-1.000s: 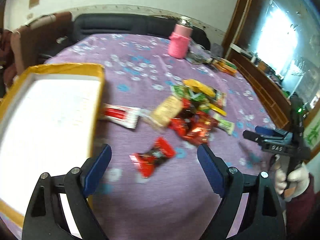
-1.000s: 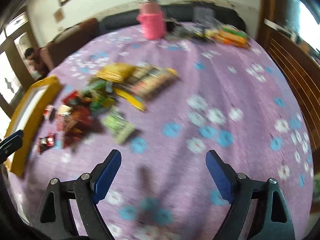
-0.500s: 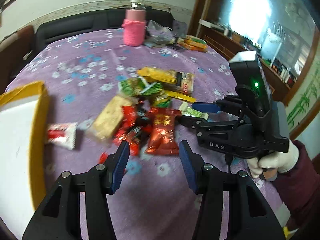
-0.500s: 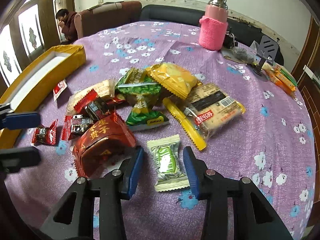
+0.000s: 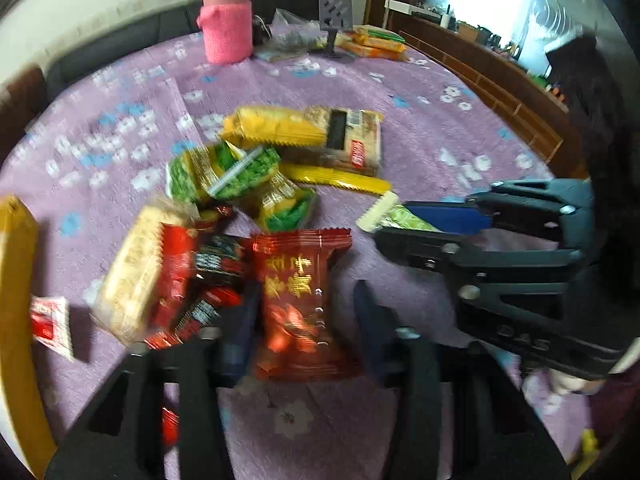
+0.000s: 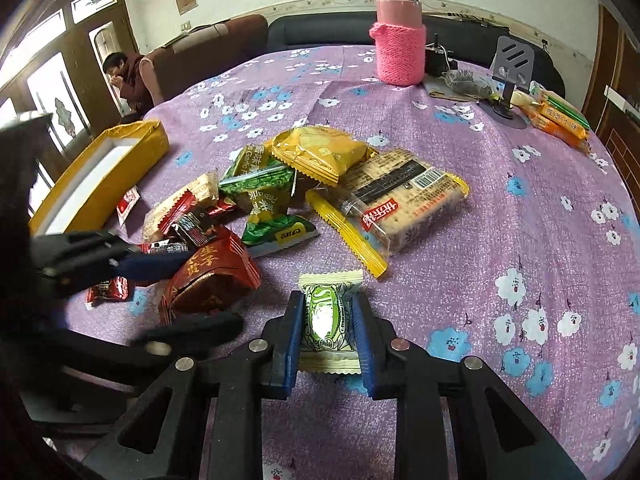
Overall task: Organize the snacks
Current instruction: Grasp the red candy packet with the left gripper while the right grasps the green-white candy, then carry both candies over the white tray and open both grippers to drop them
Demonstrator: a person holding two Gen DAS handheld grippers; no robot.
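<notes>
Snacks heaped in crinkly foil wrappers on the flowered purple tablecloth.
Right gripper closes, pads pinching a small green-white packet; left gripper closes around a glossy red packet.

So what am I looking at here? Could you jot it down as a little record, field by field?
Setting: purple flowered tablecloth
Snack pile: assorted packets heaped mid-table
Left tool: jaws closing around a red packet
Right tool: jaws closing on a small green-and-white packet, pads at its sides
Container: yellow box with a white inside, at the table's left edge
Also on table: pink-sleeved flask, orange packets at the far right
</notes>
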